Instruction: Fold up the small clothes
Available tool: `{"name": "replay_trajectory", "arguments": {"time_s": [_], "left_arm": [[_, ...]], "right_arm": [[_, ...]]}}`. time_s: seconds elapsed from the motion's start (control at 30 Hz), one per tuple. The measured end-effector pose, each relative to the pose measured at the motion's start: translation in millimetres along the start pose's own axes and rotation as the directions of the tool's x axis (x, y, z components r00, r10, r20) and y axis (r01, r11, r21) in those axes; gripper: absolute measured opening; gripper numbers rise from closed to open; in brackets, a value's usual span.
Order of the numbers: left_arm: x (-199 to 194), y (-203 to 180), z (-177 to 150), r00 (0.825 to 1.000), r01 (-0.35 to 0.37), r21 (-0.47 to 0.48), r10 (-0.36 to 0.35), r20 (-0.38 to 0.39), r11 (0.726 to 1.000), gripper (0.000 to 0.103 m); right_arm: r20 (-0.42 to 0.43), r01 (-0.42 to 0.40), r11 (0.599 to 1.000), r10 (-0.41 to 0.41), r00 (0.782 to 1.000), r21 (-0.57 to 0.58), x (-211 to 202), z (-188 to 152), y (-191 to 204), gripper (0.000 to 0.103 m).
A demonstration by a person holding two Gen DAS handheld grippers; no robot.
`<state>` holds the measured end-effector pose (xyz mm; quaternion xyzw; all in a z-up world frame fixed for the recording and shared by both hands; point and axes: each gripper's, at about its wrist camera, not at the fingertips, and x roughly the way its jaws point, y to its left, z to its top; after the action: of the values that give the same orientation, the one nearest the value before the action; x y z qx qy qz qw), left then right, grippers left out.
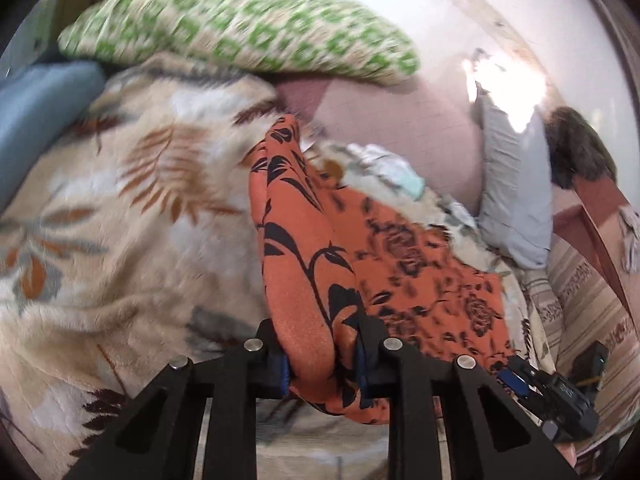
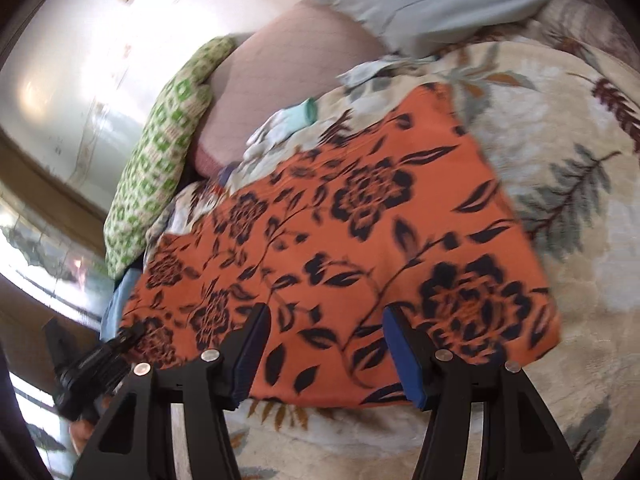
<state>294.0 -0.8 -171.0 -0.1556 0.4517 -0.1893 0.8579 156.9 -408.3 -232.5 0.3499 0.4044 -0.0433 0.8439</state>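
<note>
My left gripper (image 1: pixel 322 354) has its jaws clamped on a bunched edge of the orange floral garment (image 1: pixel 296 248), which rises toward twelve o'clock from them and drapes away to three o'clock. My right gripper (image 2: pixel 324 344) hovers with jaws spread apart, nothing between them, over the near edge of the same cloth, spread flat on the floral blanket (image 2: pixel 580 200) of the bed. Its long axis runs from eight toward one o'clock, so I judge the right side nearer the free corner.

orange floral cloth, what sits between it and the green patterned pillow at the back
In the right wrist view, a small pale mint garment on the leaf-print blanket lies between the orange floral cloth and the green patterned pillow.
</note>
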Motion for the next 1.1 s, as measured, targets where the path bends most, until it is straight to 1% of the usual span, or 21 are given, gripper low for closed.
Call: {"name": "replay_trajectory", "arguments": {"time_s": [0.17, 0.27, 0.37, 0.5, 0.53, 0.6, 0.63, 0.67, 0.7, 0.73, 0.77, 0.8, 0.83, 0.87, 0.9, 0.93, 0.97, 1.0, 1.03, 1.07, 1.1], "left_arm": [[-15, -76, 7, 0.999, 0.031, 0.117, -0.035, 0.032, 0.993, 0.024], [-11, -133, 7, 0.998, 0.055, 0.184, -0.060, 0.022, 0.981, 0.024], [-3, -196, -2, 0.996, 0.086, 0.262, -0.088, -0.002, 0.961, 0.024], [26, -280, -29, 0.989, 0.146, 0.355, -0.132, -0.064, 0.923, 0.024], [37, -301, -41, 0.986, 0.167, 0.380, -0.143, -0.090, 0.910, 0.024], [64, -332, -66, 0.977, 0.201, 0.417, -0.150, -0.153, 0.886, 0.024], [85, -345, -82, 0.971, 0.207, 0.434, -0.128, -0.203, 0.877, 0.025], [103, -350, -94, 0.965, 0.194, 0.437, -0.091, -0.246, 0.878, 0.027], [124, -349, -108, 0.954, 0.176, 0.432, -0.045, -0.297, 0.885, 0.028], [137, -346, -117, 0.941, 0.183, 0.419, -0.035, -0.337, 0.889, 0.029], [143, -342, -122, 0.932, 0.206, 0.401, -0.054, -0.359, 0.893, 0.029], [141, -340, -123, 0.934, 0.218, 0.397, -0.072, -0.351, 0.892, 0.030], [133, -340, -120, 0.938, 0.233, 0.408, -0.093, -0.334, 0.883, 0.034], [123, -342, -115, 0.938, 0.254, 0.417, -0.117, -0.326, 0.873, 0.041], [111, -343, -109, 0.938, 0.272, 0.422, -0.140, -0.317, 0.865, 0.045], [96, -344, -101, 0.939, 0.291, 0.428, -0.170, -0.298, 0.856, 0.055], [78, -344, -92, 0.944, 0.302, 0.442, -0.200, -0.263, 0.845, 0.064], [67, -341, -85, 0.950, 0.297, 0.460, -0.213, -0.227, 0.837, 0.068], [51, -337, -77, 0.961, 0.274, 0.487, -0.215, -0.175, 0.829, 0.073], [40, -332, -69, 0.970, 0.242, 0.506, -0.204, -0.130, 0.828, 0.075], [35, -325, -63, 0.978, 0.209, 0.514, -0.184, -0.100, 0.832, 0.075]], "right_arm": [[0.062, -0.023, 0.989, 0.014, 0.998, 0.147, -21, 21, -42, 0.062], [0.113, -0.061, 0.971, 0.036, 0.993, 0.233, -40, 35, -67, 0.062], [0.161, -0.100, 0.948, 0.052, 0.986, 0.303, -58, 45, -92, 0.062], [0.209, -0.133, 0.913, 0.055, 0.976, 0.385, -76, 53, -122, 0.062], [0.222, -0.142, 0.903, 0.053, 0.974, 0.406, -81, 55, -131, 0.062], [0.247, -0.153, 0.881, 0.042, 0.968, 0.447, -89, 60, -148, 0.062], [0.259, -0.155, 0.872, 0.034, 0.965, 0.465, -93, 61, -156, 0.062], [0.267, -0.156, 0.865, 0.027, 0.963, 0.477, -96, 62, -162, 0.062], [0.272, -0.154, 0.859, 0.018, 0.962, 0.488, -99, 64, -168, 0.062], [0.274, -0.150, 0.855, 0.010, 0.962, 0.496, -101, 65, -173, 0.062], [0.272, -0.150, 0.853, 0.010, 0.962, 0.500, -103, 65, -177, 0.062], [0.268, -0.155, 0.850, 0.017, 0.963, 0.503, -104, 67, -183, 0.062], [0.262, -0.161, 0.848, 0.026, 0.965, 0.506, -103, 68, -186, 0.062], [0.249, -0.164, 0.845, 0.038, 0.968, 0.509, -100, 69, -188, 0.062], [0.232, -0.164, 0.844, 0.049, 0.972, 0.511, -98, 71, -191, 0.062], [0.210, -0.167, 0.841, 0.065, 0.976, 0.514, -93, 72, -193, 0.062], [0.196, -0.175, 0.837, 0.083, 0.977, 0.519, -89, 73, -193, 0.062], [0.188, -0.186, 0.833, 0.100, 0.977, 0.520, -87, 69, -193, 0.062], [0.177, -0.197, 0.832, 0.121, 0.977, 0.519, -84, 69, -192, 0.062], [0.161, -0.205, 0.835, 0.142, 0.977, 0.511, -80, 69, -188, 0.063], [0.146, -0.207, 0.842, 0.153, 0.977, 0.498, -76, 69, -183, 0.066]]}}
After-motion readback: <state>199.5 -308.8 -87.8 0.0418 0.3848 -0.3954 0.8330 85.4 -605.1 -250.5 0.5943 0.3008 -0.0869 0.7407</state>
